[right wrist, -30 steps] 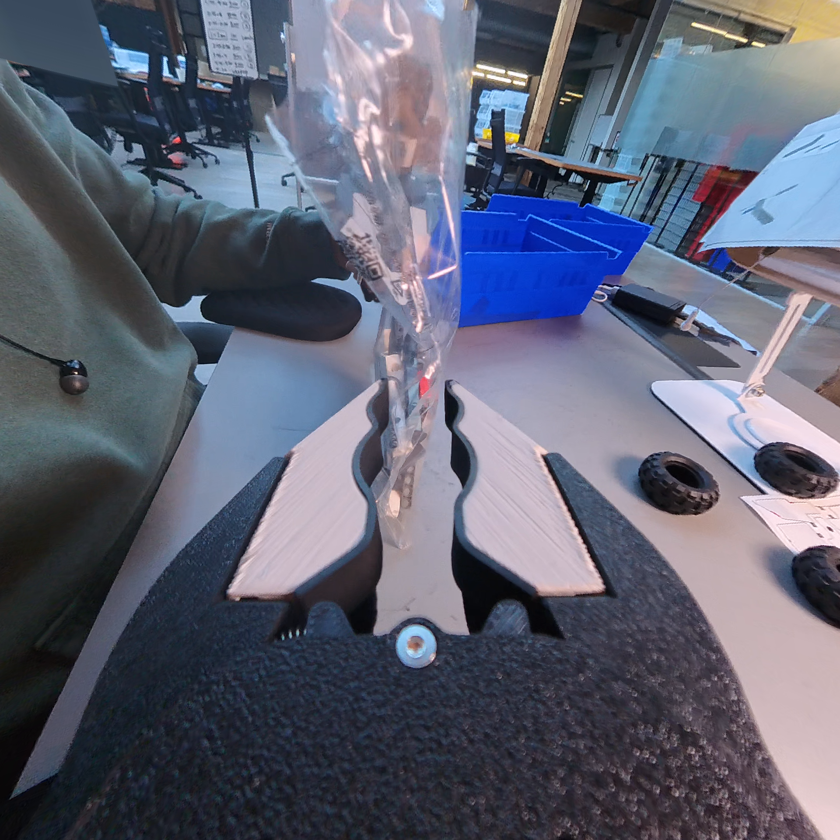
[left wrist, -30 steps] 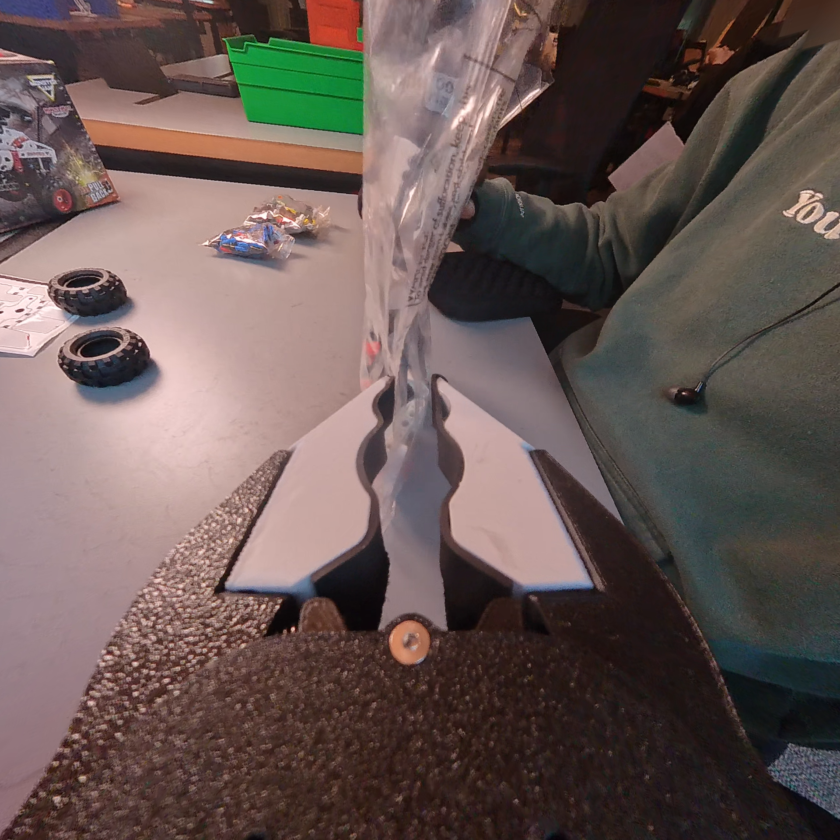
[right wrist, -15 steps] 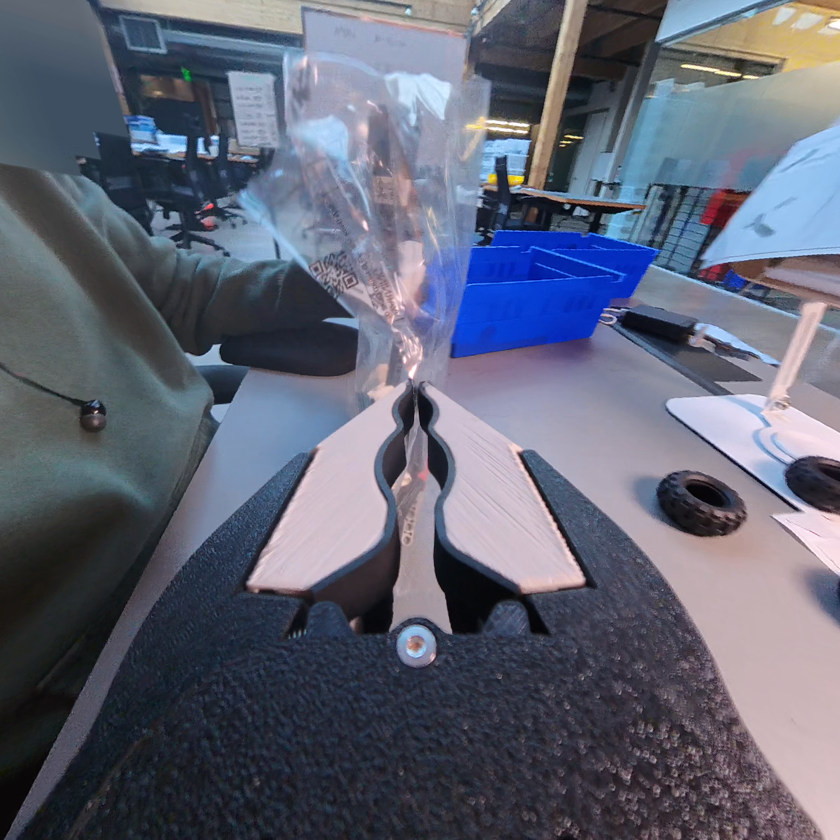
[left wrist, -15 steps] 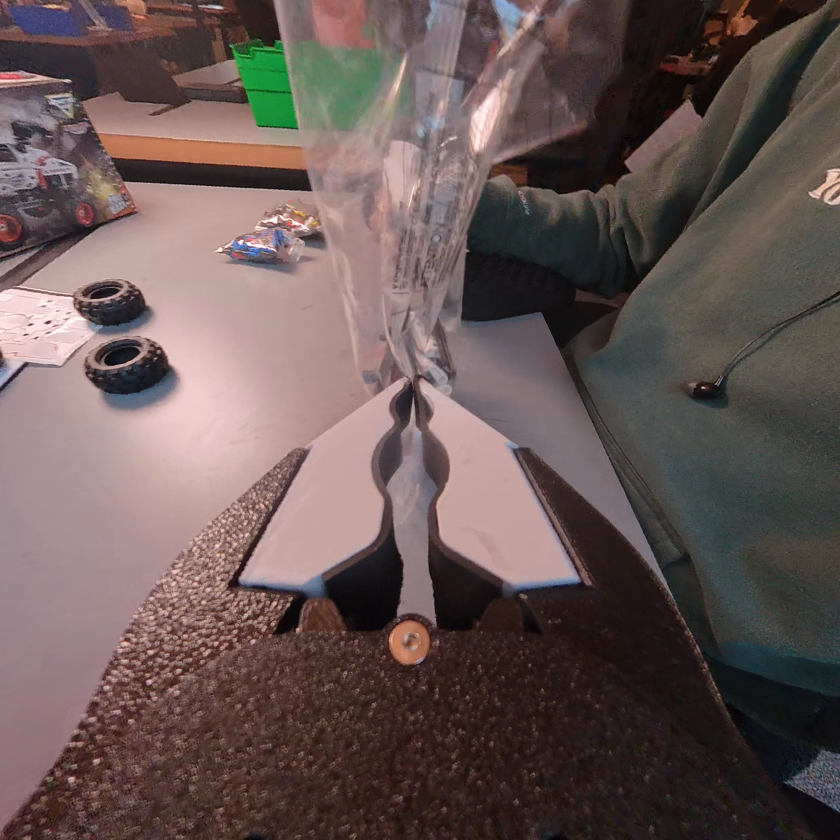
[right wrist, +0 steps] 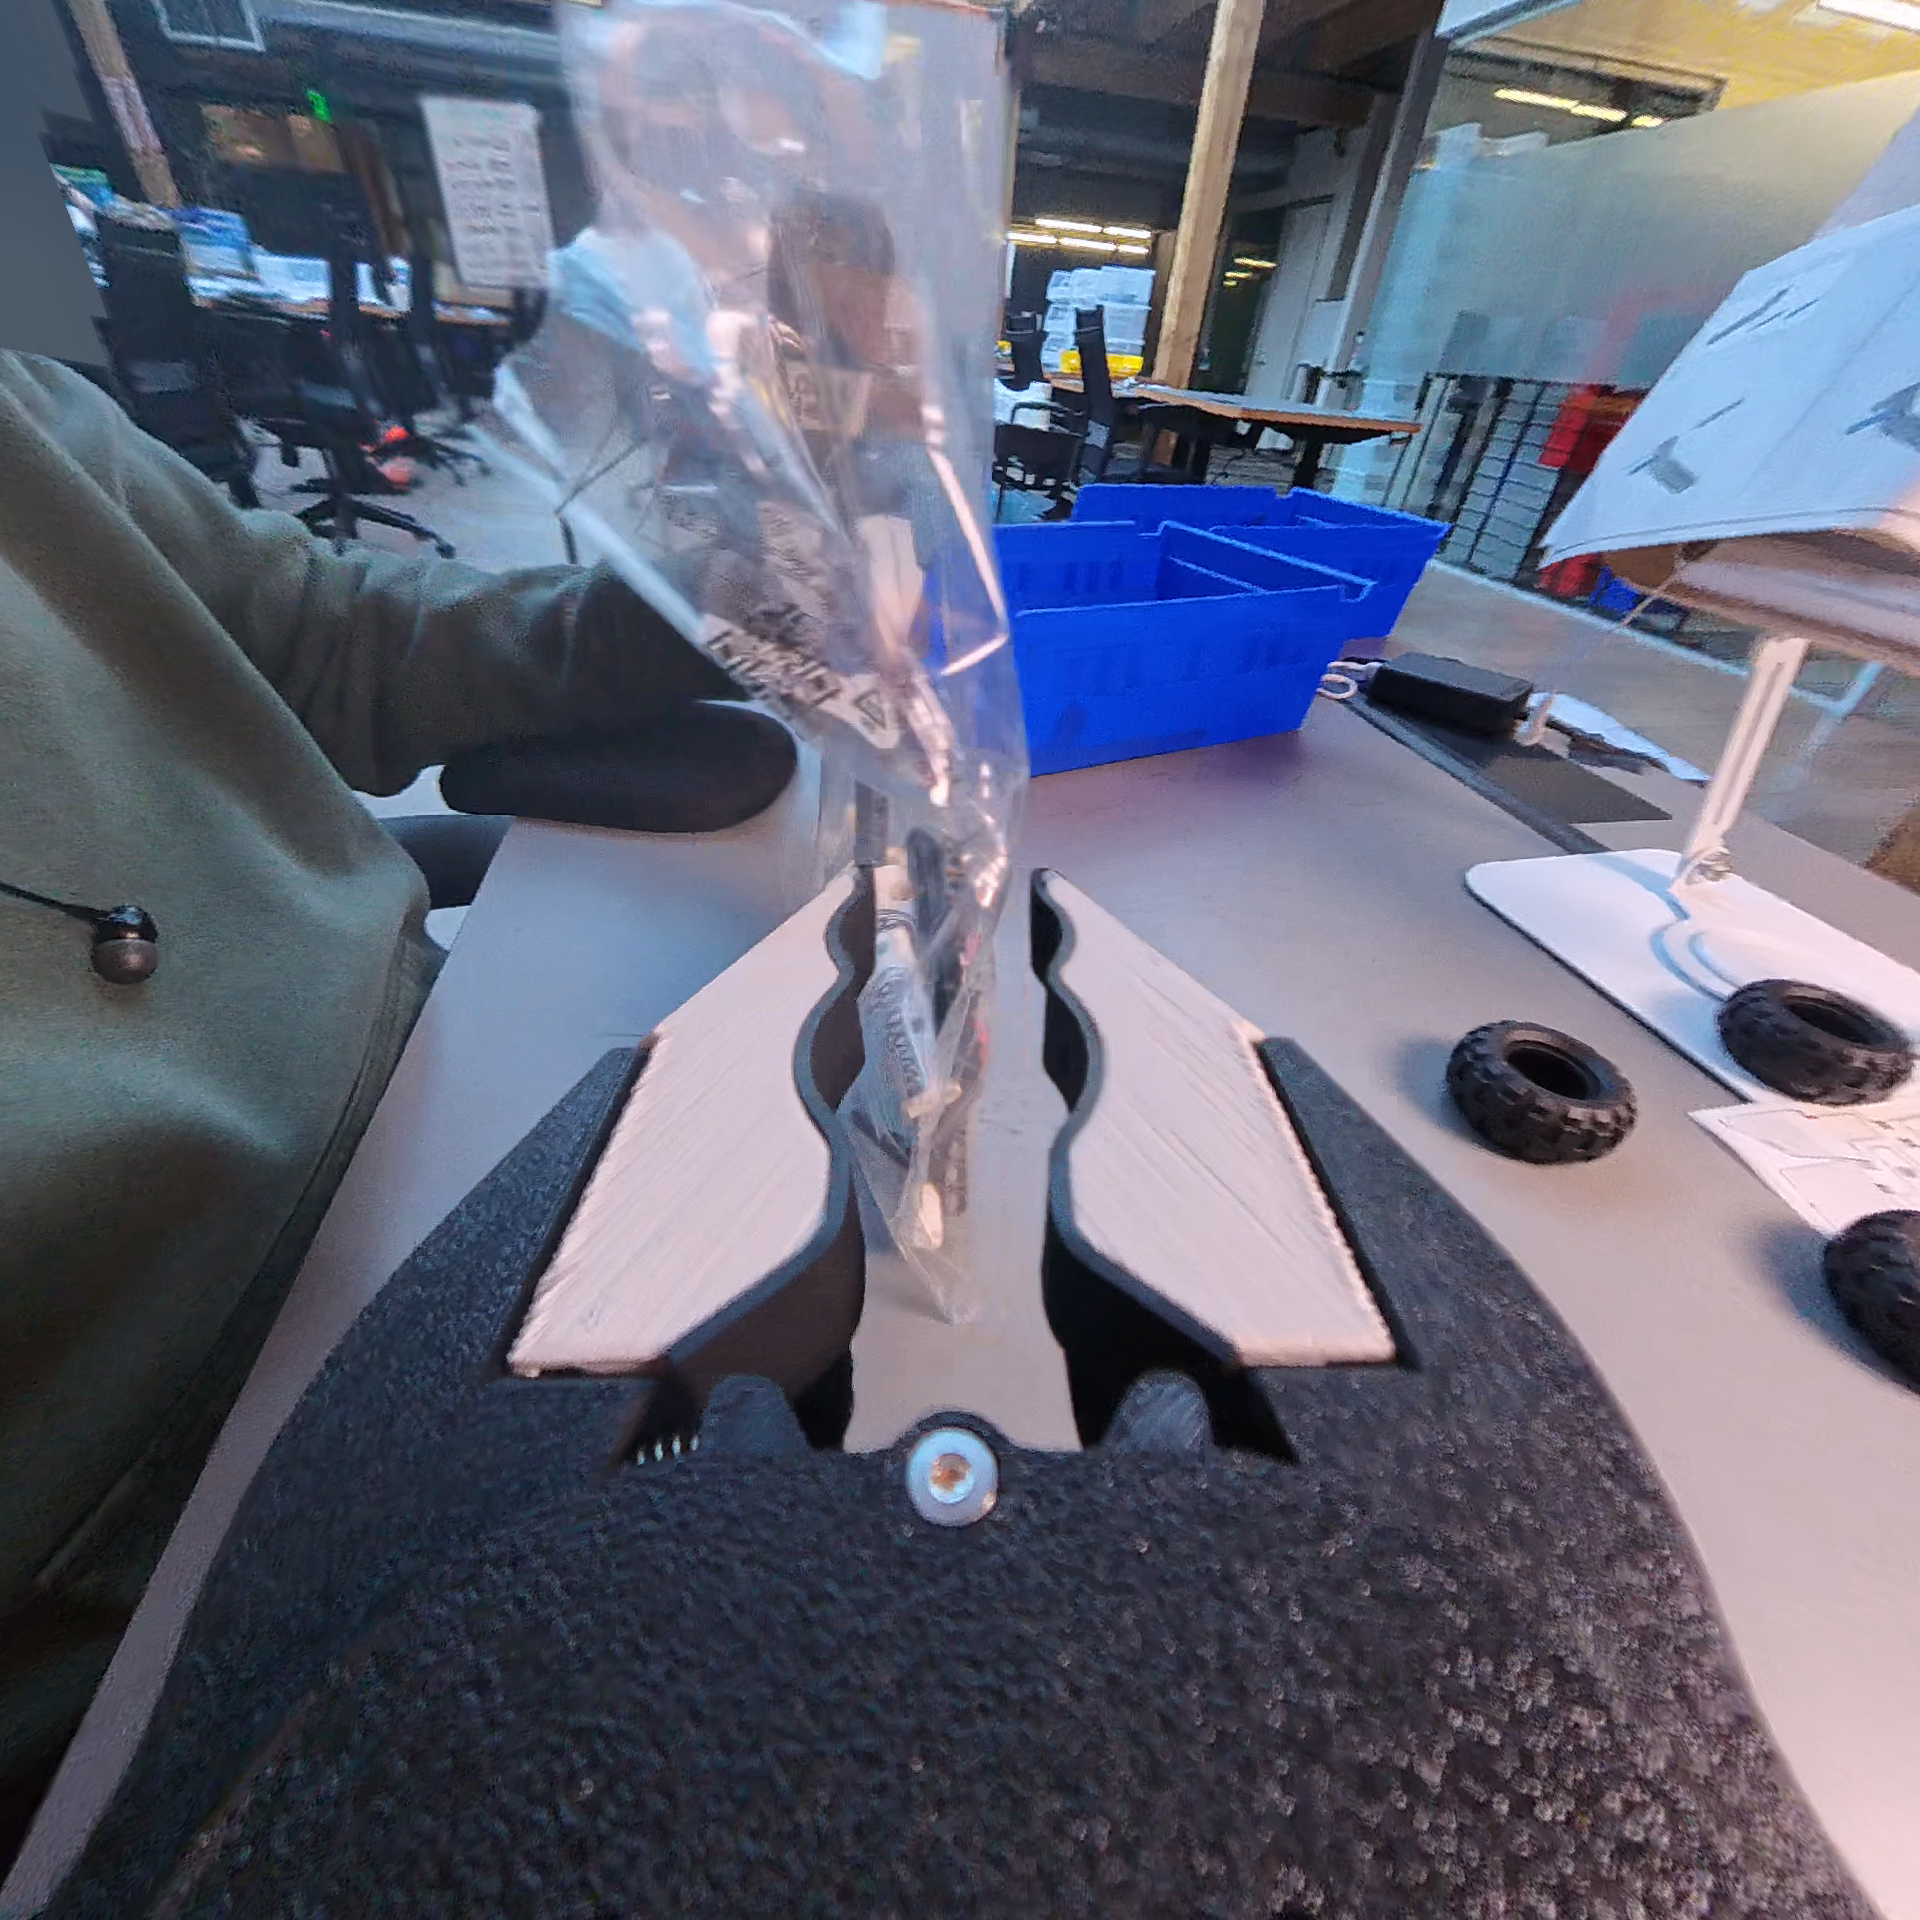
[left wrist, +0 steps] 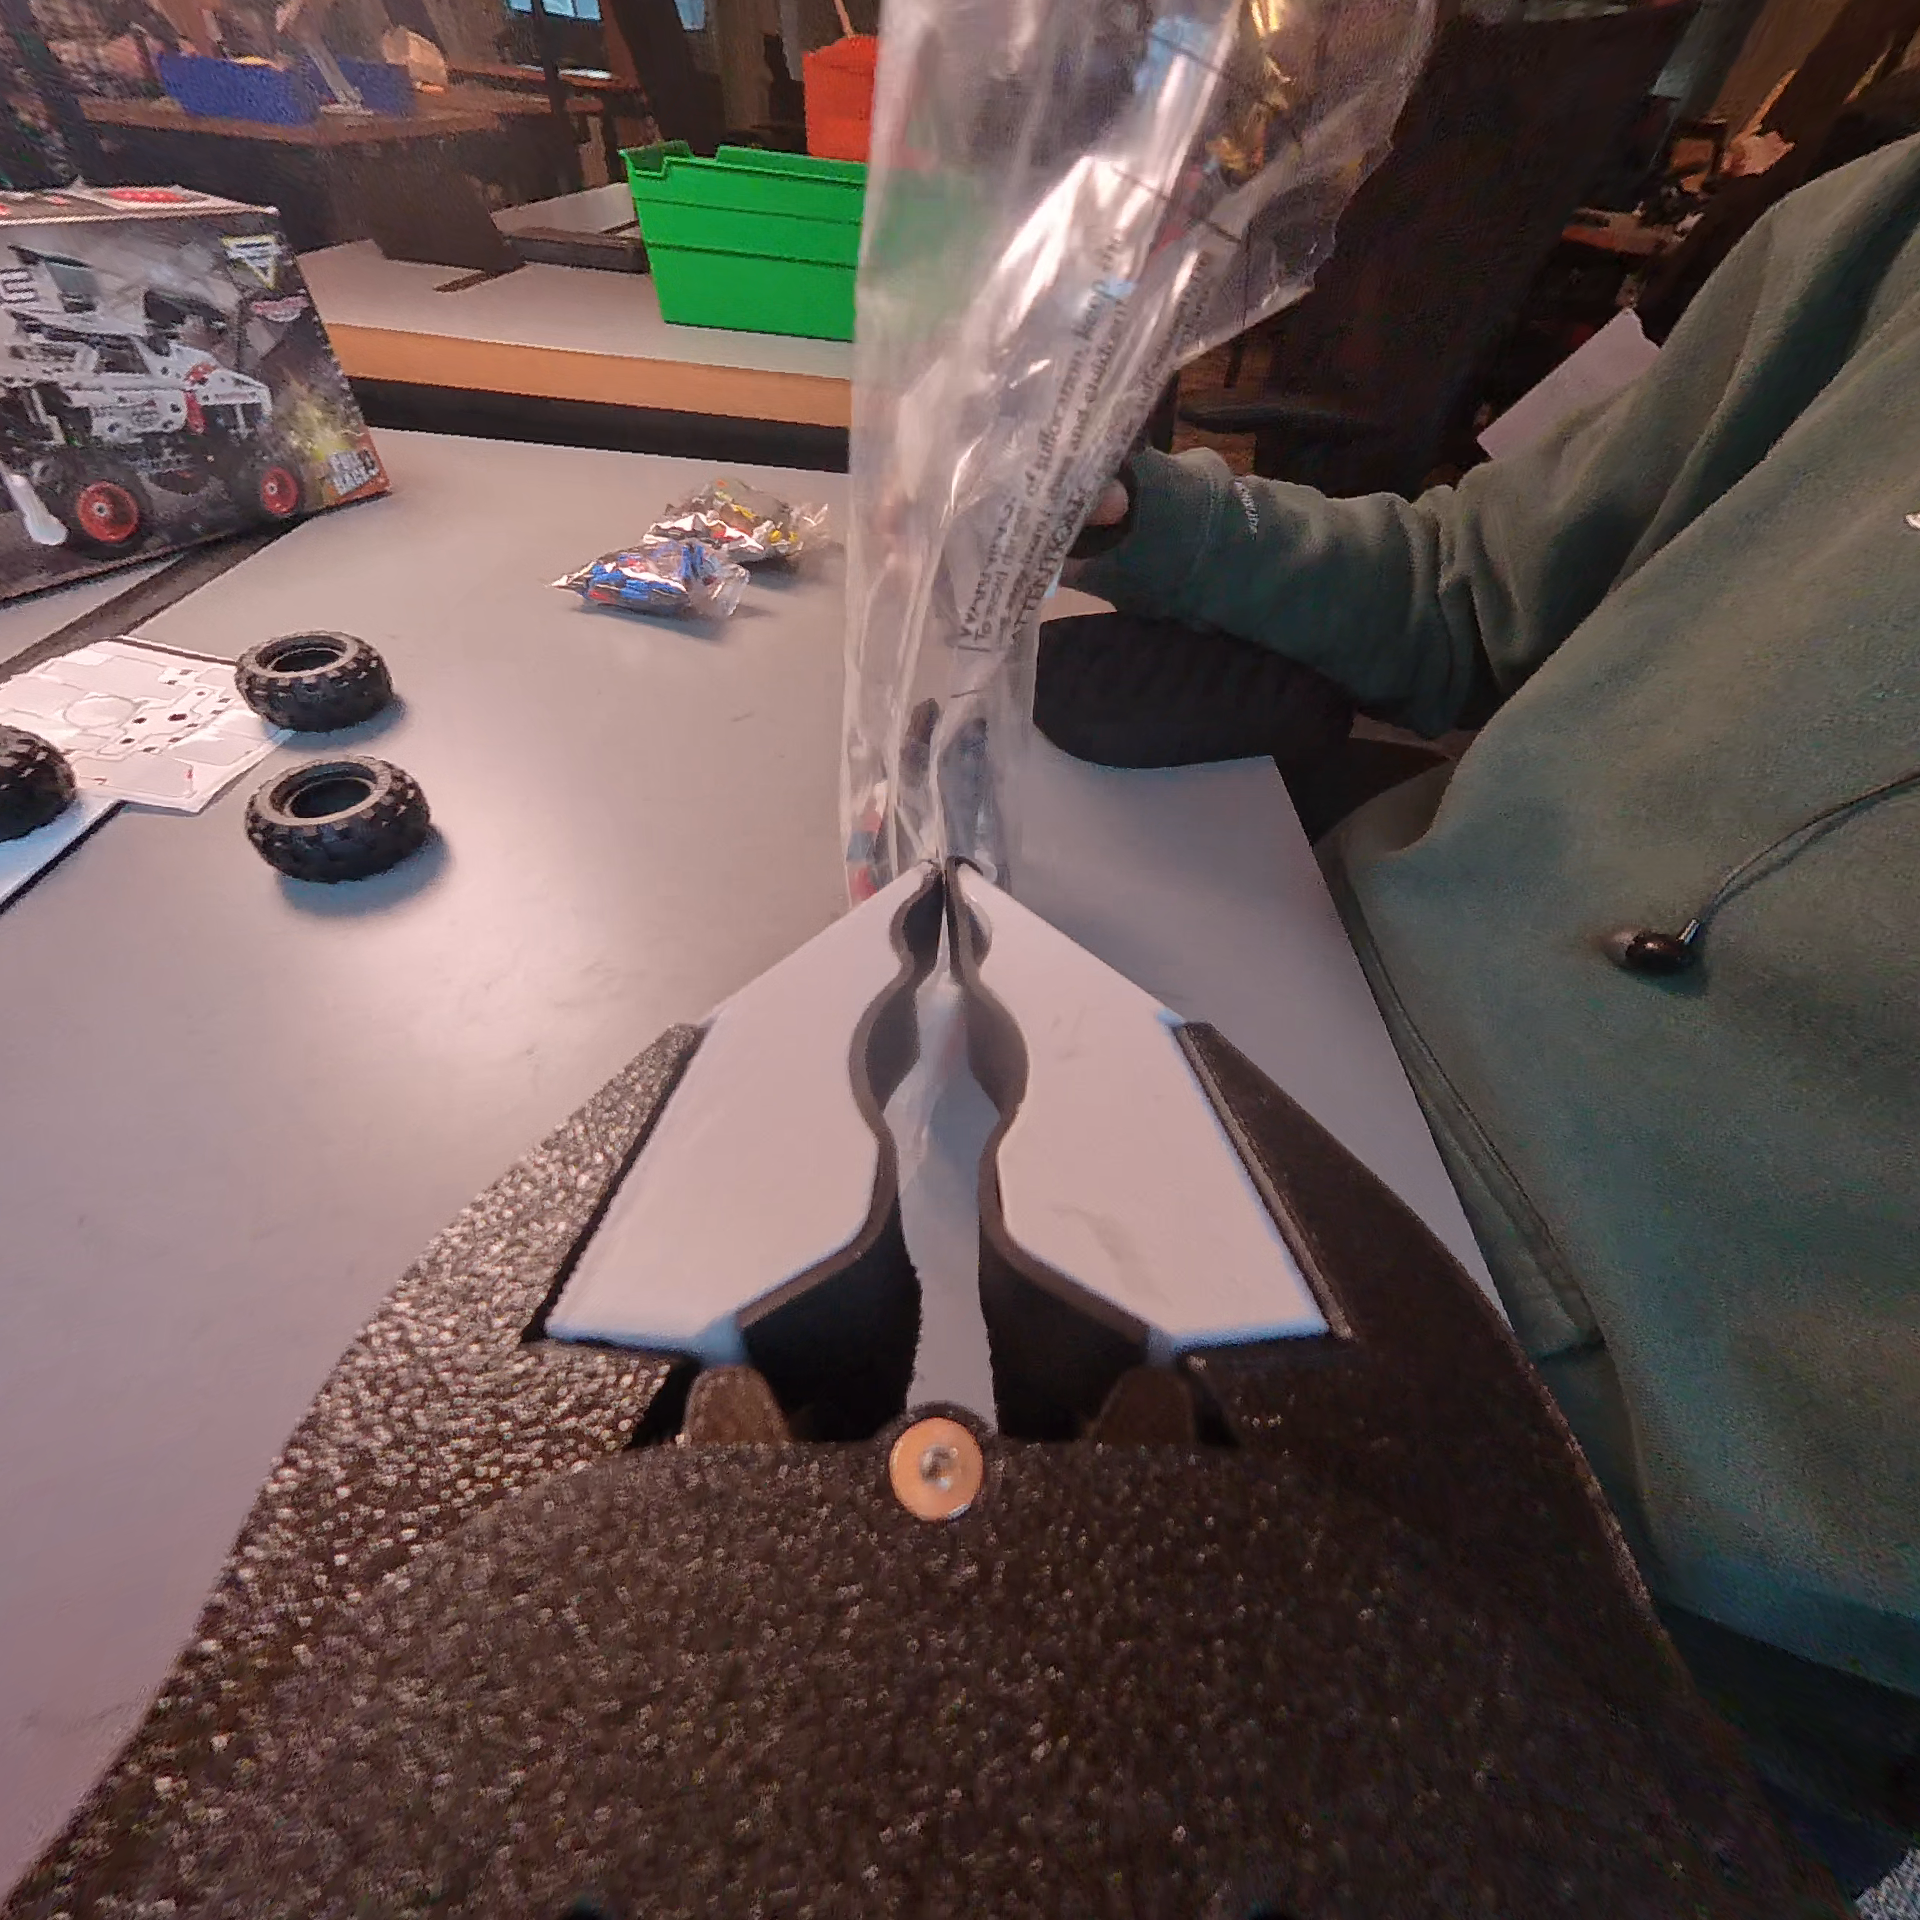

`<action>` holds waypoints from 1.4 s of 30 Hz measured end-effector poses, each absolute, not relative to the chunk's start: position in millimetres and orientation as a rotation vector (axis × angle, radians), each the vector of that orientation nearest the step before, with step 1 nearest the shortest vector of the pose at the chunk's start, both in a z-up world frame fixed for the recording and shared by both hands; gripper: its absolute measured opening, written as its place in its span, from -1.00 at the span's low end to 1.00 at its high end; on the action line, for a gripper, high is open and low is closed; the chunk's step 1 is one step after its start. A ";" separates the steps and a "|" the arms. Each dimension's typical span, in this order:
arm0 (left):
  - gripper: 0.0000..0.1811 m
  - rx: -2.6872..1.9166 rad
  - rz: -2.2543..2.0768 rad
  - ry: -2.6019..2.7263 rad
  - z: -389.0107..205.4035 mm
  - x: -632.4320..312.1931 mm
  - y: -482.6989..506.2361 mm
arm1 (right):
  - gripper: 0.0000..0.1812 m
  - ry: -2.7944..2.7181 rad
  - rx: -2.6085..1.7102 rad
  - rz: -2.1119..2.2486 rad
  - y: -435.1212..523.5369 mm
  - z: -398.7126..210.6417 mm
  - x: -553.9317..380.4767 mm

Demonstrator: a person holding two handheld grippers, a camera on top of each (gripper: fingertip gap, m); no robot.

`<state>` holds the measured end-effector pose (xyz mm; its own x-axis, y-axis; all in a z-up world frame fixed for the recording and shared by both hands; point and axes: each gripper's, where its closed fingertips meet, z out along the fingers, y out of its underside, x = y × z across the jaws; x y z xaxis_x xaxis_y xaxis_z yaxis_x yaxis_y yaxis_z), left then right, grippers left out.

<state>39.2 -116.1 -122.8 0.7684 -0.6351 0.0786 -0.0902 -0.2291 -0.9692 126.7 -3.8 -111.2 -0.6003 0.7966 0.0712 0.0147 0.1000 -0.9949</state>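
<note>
While the clear plastic bag (left wrist: 1039, 364) is hanging upright above the grey table (left wrist: 520, 1039), both tools are working at its lower end.

A person in a green fleece (left wrist: 1714, 935) is sitting to the right of the bag in the left wrist view, one sleeve reaching behind it. A green bin (left wrist: 748, 249) is standing well behind the bag, and a blue bin (right wrist: 1195, 644) is showing just past it in the right wrist view. A printed toy box (left wrist: 145, 384) is resting far to the left of the bag.

The left hand-held gripper (left wrist: 945, 883) is pinching the bag's bottom edge, its fingertips pressed together on the film with no gap showing. The right hand-held gripper (right wrist: 945, 894) is standing apart by a moderate gap and gripping nothing; the bag's lower corner, carrying small dark parts, is dangling between its fingers and lying close to the left one. Whether it is touching that finger cannot be told.

Black toy tyres (left wrist: 338, 816) are lying on the table left of the bag, beside a white printed sheet (left wrist: 135, 727). Two small filled packets (left wrist: 655, 582) are lying just left of the bag, farther back.
</note>
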 end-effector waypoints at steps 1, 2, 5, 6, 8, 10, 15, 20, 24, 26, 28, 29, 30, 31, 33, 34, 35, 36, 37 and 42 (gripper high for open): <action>-1.00 -1.757 -0.555 0.554 -122.8 37.0 -115.2 | -0.60 -1.724 -0.785 1.513 0.7 -106.2 126.7; -1.00 -1.761 -0.554 0.546 -122.8 36.2 -114.6 | -0.53 -1.703 -0.765 1.447 5.1 -99.5 126.9; -1.00 -1.765 -0.555 0.526 -122.0 35.2 -112.4 | -0.42 -1.634 -0.652 1.257 5.5 -63.5 136.7; -1.00 -1.766 -0.554 0.522 -121.8 34.9 -112.1 | -0.42 -1.613 -0.597 1.220 -1.4 -46.5 143.5; -1.00 -1.767 -0.556 0.516 -121.9 34.7 -111.7 | -0.44 -1.622 -0.479 1.125 -24.9 -18.2 156.0; -1.00 -1.770 -0.554 0.511 -121.5 34.9 -110.8 | -0.46 -1.727 -0.389 0.946 -51.0 -10.3 158.3; -1.00 -1.790 -0.532 0.492 -120.3 36.6 -108.6 | -0.49 -1.971 -0.462 0.491 -65.5 -42.3 124.7; -1.00 -1.795 -0.489 0.504 -122.1 35.2 -109.2 | -1.00 -2.165 -0.504 0.328 -38.5 -70.6 107.4; -1.00 -1.750 -0.466 0.516 -114.6 33.3 -109.0 | -1.00 -2.538 -0.436 0.780 -60.1 -58.3 140.2; -1.00 -1.709 -0.437 0.545 -105.1 39.6 -108.4 | -1.00 -2.647 -0.530 0.959 -53.1 -44.7 141.8; -1.00 -1.693 -0.373 0.579 -103.4 42.8 -107.8 | -1.00 -2.687 -0.578 1.099 -50.0 -33.6 137.3; -1.00 -1.681 -0.363 0.585 -103.1 43.6 -108.6 | -1.00 -2.693 -0.601 1.146 -49.3 -29.9 133.7; -1.00 -1.670 -0.359 0.586 -103.5 43.5 -109.3 | -1.00 -2.684 -0.612 1.171 -48.0 -26.8 128.7; -1.00 -1.661 -0.356 0.582 -103.6 42.8 -109.8 | -1.00 -2.672 -0.616 1.178 -46.2 -25.3 124.1; -0.99 -1.668 -0.331 0.566 -106.6 38.0 -108.3 | -1.00 -2.643 -0.621 1.081 -38.4 -30.7 113.5; -1.00 -1.675 -0.323 0.558 -108.5 35.8 -107.3 | -1.00 -2.624 -0.590 1.057 -39.2 -32.5 111.7; -1.00 -1.677 -0.322 0.547 -109.3 33.8 -106.3 | -1.00 -2.593 -0.555 1.055 -42.8 -32.2 110.9; -1.00 -1.675 -0.313 0.531 -109.2 30.8 -105.0 | -1.00 -2.550 -0.526 1.045 -45.1 -30.8 108.8; -1.00 -1.667 -0.299 0.514 -107.8 27.3 -103.6 | -1.00 -2.494 -0.501 1.028 -45.4 -28.1 105.3; -1.00 -1.672 -0.289 0.468 -111.2 18.4 -98.0 | -0.83 -2.316 -0.501 0.972 -36.5 -22.4 100.5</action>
